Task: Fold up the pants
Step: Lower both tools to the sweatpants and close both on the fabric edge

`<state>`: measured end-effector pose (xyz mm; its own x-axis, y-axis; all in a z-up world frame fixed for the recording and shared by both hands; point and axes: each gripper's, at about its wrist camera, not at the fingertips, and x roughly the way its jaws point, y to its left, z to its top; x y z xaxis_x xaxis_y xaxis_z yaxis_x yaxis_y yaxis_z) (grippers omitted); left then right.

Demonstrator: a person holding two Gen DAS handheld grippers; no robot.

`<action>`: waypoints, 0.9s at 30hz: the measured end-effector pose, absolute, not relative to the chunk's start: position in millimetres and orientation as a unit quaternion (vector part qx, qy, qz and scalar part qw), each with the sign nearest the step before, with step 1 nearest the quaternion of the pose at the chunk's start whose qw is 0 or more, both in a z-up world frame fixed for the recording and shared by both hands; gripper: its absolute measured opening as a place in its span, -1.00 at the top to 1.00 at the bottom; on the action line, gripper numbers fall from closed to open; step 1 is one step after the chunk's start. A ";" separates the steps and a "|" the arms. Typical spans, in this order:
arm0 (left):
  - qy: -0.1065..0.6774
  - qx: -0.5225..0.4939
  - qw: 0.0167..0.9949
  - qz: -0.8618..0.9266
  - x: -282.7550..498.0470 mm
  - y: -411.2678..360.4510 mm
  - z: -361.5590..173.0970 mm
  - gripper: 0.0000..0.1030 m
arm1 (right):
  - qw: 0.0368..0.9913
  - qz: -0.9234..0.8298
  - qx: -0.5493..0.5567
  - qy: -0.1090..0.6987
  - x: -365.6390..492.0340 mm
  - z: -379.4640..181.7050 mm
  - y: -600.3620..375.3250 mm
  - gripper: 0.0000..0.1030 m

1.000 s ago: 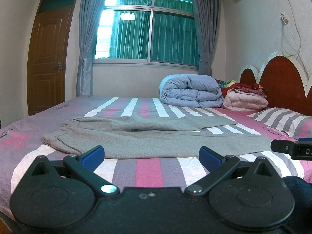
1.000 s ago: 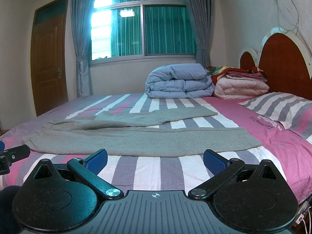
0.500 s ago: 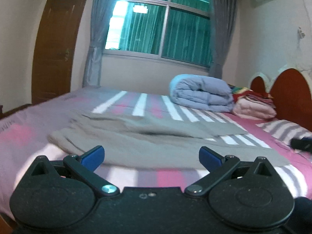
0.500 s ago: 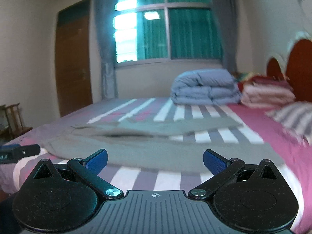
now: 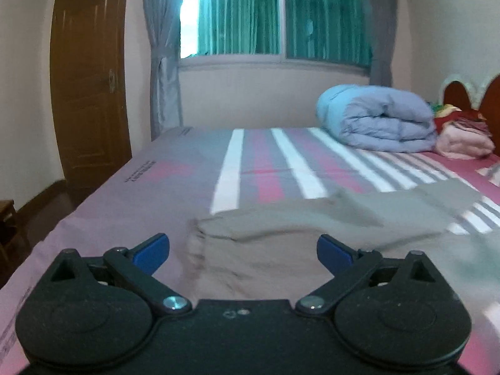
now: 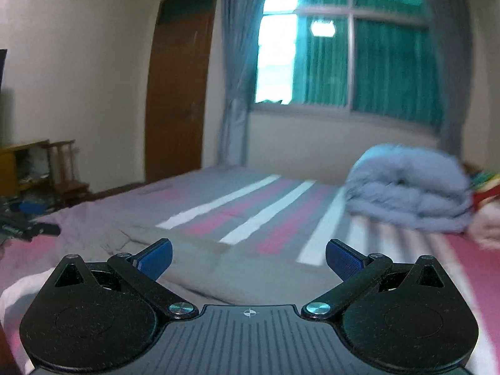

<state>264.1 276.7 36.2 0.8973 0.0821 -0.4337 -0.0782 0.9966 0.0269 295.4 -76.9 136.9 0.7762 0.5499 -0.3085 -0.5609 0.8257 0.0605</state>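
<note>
Grey pants [image 5: 281, 240] lie flat on the striped bed [image 5: 175, 175], waistband toward the left, legs running off to the right. My left gripper [image 5: 243, 251] is open and empty, just in front of the waistband end. In the right wrist view the pants [image 6: 237, 265] lie right ahead of my right gripper [image 6: 248, 259], which is open and empty. The left gripper's tip [image 6: 28, 228] shows at the left edge of the right wrist view. Both views are blurred by motion.
A folded blue quilt [image 5: 375, 118] and a pile of folded clothes [image 5: 462, 137] lie at the far right of the bed by the red headboard [image 5: 468, 90]. A brown door [image 5: 90, 87], curtained window and a wooden chair [image 6: 67, 172] stand beyond the bed.
Both grippers have swung left and moved closer to the pants. The waistband end now fills the space ahead of each gripper. Both stay open.
</note>
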 end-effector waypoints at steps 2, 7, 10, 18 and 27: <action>0.250 -0.008 0.967 0.039 310.7 301.5 25.3 -0.65 | 0.937 0.300 -0.026 0.174 338.6 121.3 -50.9 -1.00; 0.323 0.003 0.946 0.018 406.5 340.9 -11.3 -0.18 | 0.925 0.311 -0.036 0.217 441.8 71.3 10.3 -0.90; 0.358 0.031 0.933 0.018 453.8 353.7 -32.9 -0.17 | 0.912 0.322 -0.055 0.248 491.3 40.6 37.8 -0.37; 0.397 -0.017 0.917 -0.047 516.1 390.8 -64.1 -0.26 | 0.880 0.363 -0.084 0.294 583.8 -11.5 80.6 -0.37; 0.389 -0.013 0.914 -0.113 525.0 397.7 -63.1 0.45 | 0.832 0.410 -0.119 0.354 617.2 -43.7 92.1 0.07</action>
<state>525.0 397.7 -63.1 0.6716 -0.2176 -0.7082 0.1970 0.9739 -0.1125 617.2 92.1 -43.7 0.4141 0.5983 -0.6860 -0.7660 0.6362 0.0925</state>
